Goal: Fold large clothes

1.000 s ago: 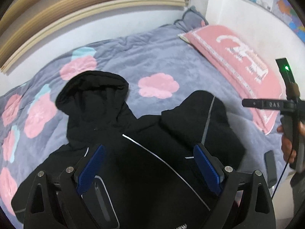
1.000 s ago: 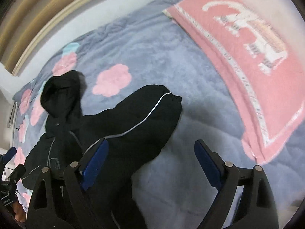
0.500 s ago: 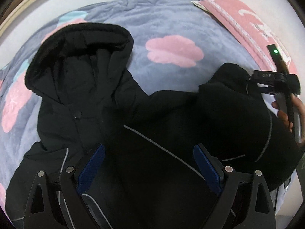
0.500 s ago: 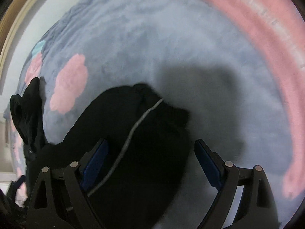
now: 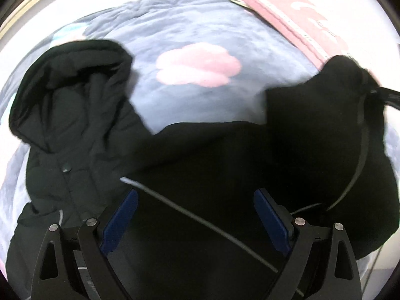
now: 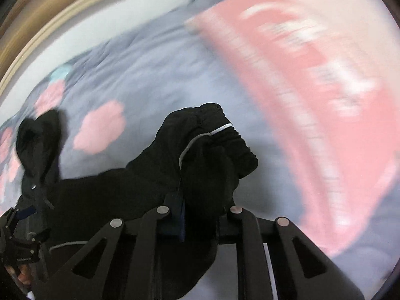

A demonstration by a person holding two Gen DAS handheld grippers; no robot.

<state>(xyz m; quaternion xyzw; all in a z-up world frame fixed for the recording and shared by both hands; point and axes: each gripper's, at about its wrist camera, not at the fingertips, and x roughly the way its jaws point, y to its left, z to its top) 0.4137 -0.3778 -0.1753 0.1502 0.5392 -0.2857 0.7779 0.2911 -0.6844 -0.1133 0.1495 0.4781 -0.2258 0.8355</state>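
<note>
— Left wrist view first: what did the left gripper (image 5: 195, 221) show?

— Its blue pads (image 5: 119, 221) stood wide apart with nothing between them. They hung over the body of the black hooded jacket (image 5: 200, 175), which lay spread on the grey quilt (image 5: 200, 32) with pink flowers. A thin pale piping line ran on the black cloth from just ahead of the left pad back under the right one.

— Where was the hood (image 5: 72, 87)?

— Ahead of that gripper and to its left, lying open on the quilt. A pink flower patch (image 5: 197, 65) lay straight ahead, beyond the jacket's shoulder line. A pink pillow (image 5: 300, 17) sat far ahead to the right.

— And the sleeve (image 5: 345, 115)?

— Ahead and to the right, bunched up and raised, with a dark bar reaching in at its far end from the right edge; I took that for part of the other tool, but could not tell for sure.

— What did the right wrist camera give?

— The right gripper (image 6: 200, 215) had its jaws drawn together, clamped on the sleeve (image 6: 207, 155) near the cuff. The gathered cuff stood up just ahead of the fingers, a white piping stripe across it. The rest of the jacket trailed to the left, down to the hood (image 6: 37, 137). The pillow (image 6: 312, 100) lay ahead to the right, badly blurred. At the lower left edge the left gripper (image 6: 20, 237) showed, too small to judge.
</note>
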